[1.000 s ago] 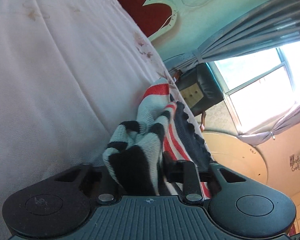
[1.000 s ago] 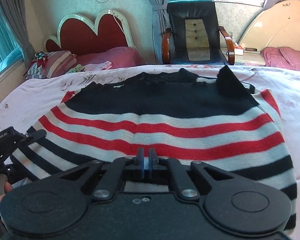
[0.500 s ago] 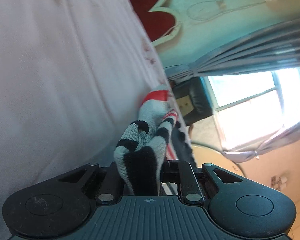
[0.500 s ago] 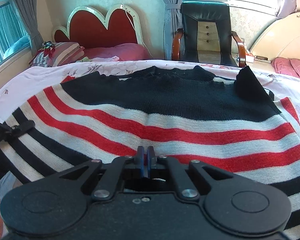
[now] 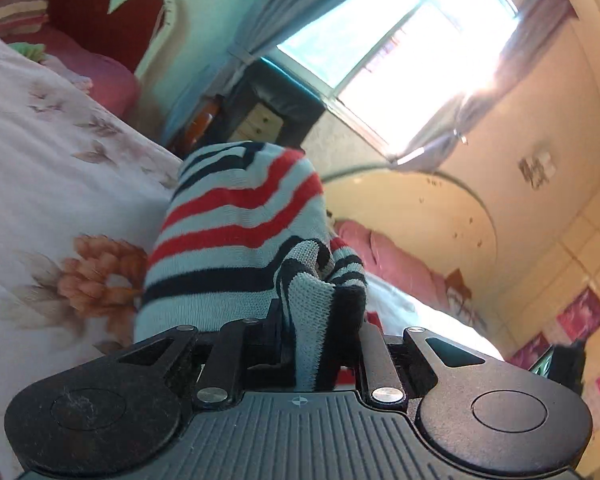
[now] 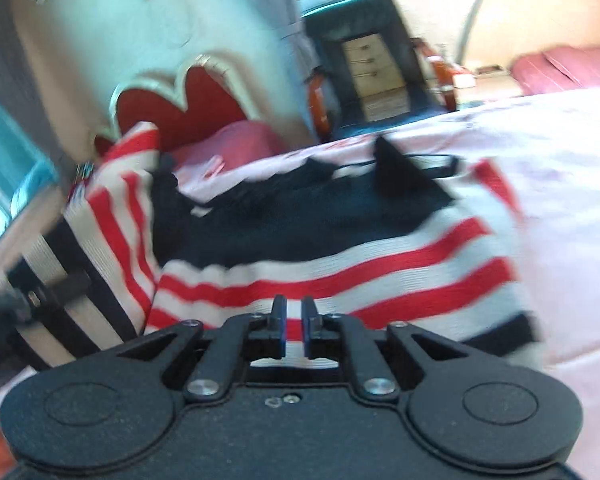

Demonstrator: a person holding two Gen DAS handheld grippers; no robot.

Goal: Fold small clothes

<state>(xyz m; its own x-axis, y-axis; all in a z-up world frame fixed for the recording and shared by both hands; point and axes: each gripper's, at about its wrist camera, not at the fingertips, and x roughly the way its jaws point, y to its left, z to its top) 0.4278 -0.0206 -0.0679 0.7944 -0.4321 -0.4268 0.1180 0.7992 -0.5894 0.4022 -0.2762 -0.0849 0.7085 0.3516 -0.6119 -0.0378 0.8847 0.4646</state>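
Striped sweater (image 6: pixel 340 256): red, white, navy knit; spread on bed, left edge lifted, folding over.

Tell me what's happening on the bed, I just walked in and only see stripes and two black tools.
A person is folding a striped sweater on the floral bedsheet using two handheld claws. The left claw is shut on a bunched edge of the knit and has lifted that side up, so it stands raised over the rest. The right claw sits low over the near hem with a narrow gap between its fingers; whether it pinches fabric is unclear. The fold is not yet laid down.
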